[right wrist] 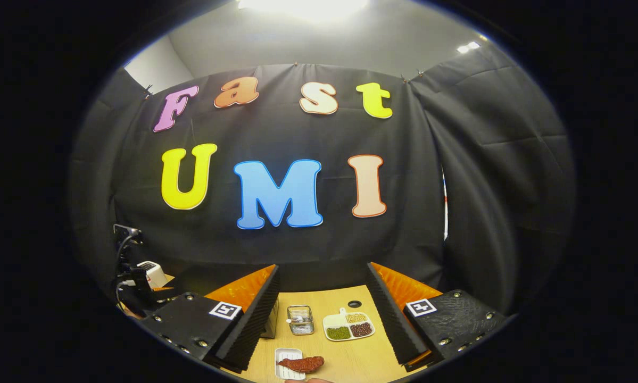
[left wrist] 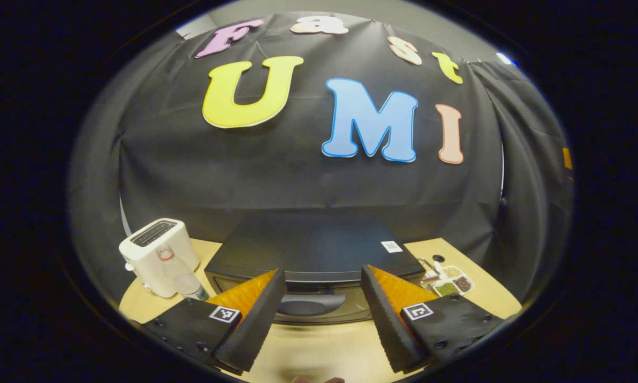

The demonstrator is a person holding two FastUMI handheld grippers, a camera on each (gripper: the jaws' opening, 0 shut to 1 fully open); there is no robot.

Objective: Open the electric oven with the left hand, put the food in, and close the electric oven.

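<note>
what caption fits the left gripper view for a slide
Open left gripper faces the closed black oven, white toaster to its left.

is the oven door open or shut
Shut: the oven door stands flush and upright, its handle between the open left jaws, untouched.

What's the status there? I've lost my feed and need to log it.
Left gripper open, facing the shut oven. Right gripper open over the food on its white tray. Nothing between gripper and oven door.
</note>
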